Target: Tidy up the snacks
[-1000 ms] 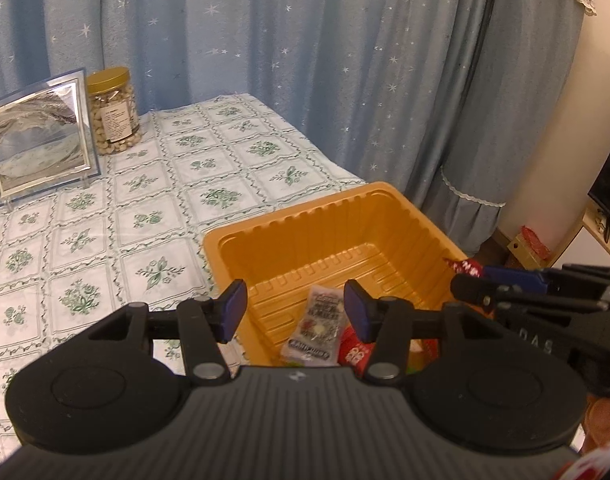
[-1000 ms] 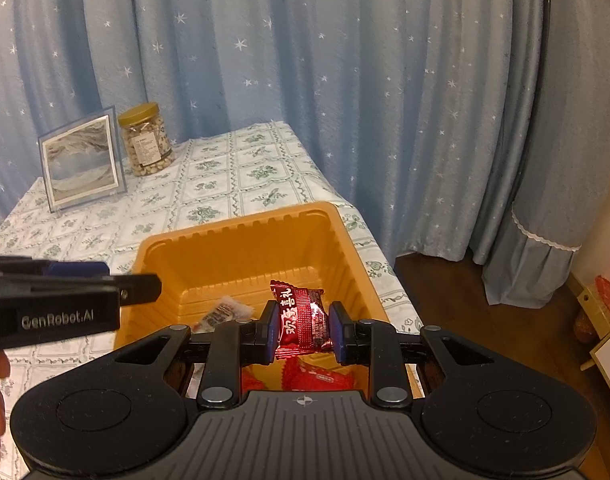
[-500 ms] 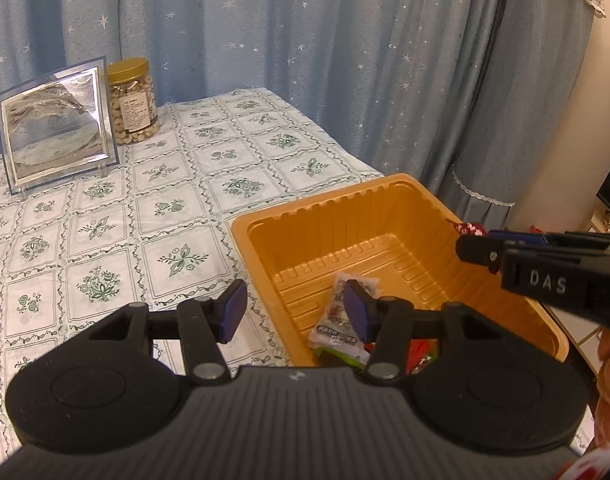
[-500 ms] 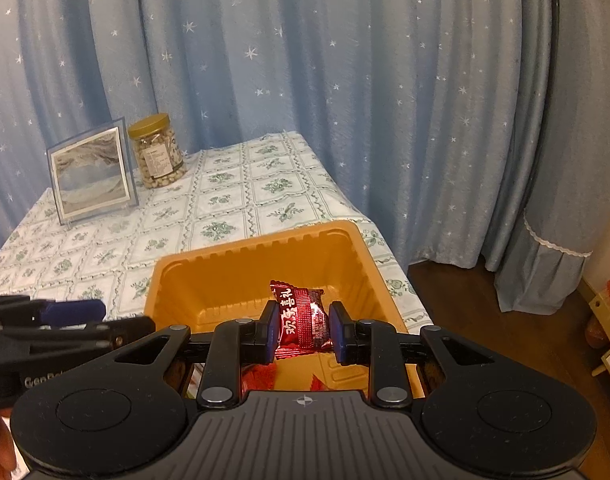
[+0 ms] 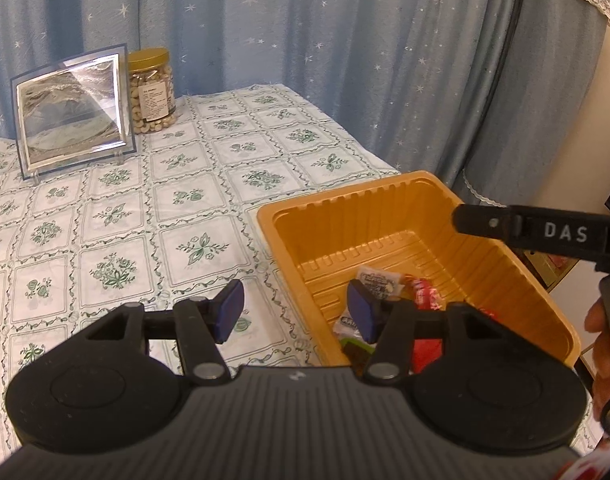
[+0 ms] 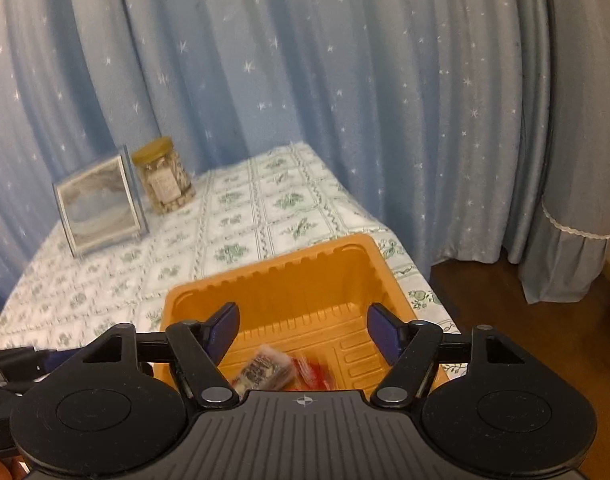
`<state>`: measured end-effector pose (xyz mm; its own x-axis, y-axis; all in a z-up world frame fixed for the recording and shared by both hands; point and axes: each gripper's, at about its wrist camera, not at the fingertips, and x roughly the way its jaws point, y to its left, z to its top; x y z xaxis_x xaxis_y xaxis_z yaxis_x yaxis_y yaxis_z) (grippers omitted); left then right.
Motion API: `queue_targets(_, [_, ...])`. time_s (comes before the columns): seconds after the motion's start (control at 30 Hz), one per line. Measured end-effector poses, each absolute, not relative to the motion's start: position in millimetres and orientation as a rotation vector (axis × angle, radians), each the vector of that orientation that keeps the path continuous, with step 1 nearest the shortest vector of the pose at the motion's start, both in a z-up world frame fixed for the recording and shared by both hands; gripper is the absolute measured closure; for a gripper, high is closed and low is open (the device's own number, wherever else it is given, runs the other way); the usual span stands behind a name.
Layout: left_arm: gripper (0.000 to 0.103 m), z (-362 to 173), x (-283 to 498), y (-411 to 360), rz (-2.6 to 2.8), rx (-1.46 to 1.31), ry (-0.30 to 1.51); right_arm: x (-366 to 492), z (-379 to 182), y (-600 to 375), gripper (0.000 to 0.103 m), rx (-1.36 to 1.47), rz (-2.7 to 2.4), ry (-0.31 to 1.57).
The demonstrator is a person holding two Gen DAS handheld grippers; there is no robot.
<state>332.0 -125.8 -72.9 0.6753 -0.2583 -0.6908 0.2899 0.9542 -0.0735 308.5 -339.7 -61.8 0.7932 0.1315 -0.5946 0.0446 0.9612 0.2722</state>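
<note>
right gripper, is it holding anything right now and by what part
Nothing is held. The right gripper is open above the orange tray, with no snack between its fingers. The left gripper is open and empty too.

right tongs [image 6: 303, 330] gape empty above orange tray [image 6: 389, 280] holding snack packets [image 6: 289, 370]

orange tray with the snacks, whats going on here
A person holds a two-finger tool in each hand over the orange tray on the tablecloth. The right tool is open and empty above the tray, right over a red snack packet lying beside a pale packet. The left tool is open too, at the tray's left rim. A nut jar and picture frame stand at the back.
</note>
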Motion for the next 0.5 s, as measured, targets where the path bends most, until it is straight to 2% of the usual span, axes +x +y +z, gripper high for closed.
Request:
queue_targets(0.13, [0.042,-74,329,-122,-0.299,0.040,0.775,303,-64,-343,0.033,0.279,0.032,0.677])
queue_targets(0.3, [0.021,-70,320,-121,-0.284,0.047,0.762,290,-63,-346,0.033,0.279,0.010,0.689])
queue_targets(0.5, [0.006,-58,304,-121,-0.278,0.051,0.747,269,-51,-348,0.033,0.276,-0.008,0.692])
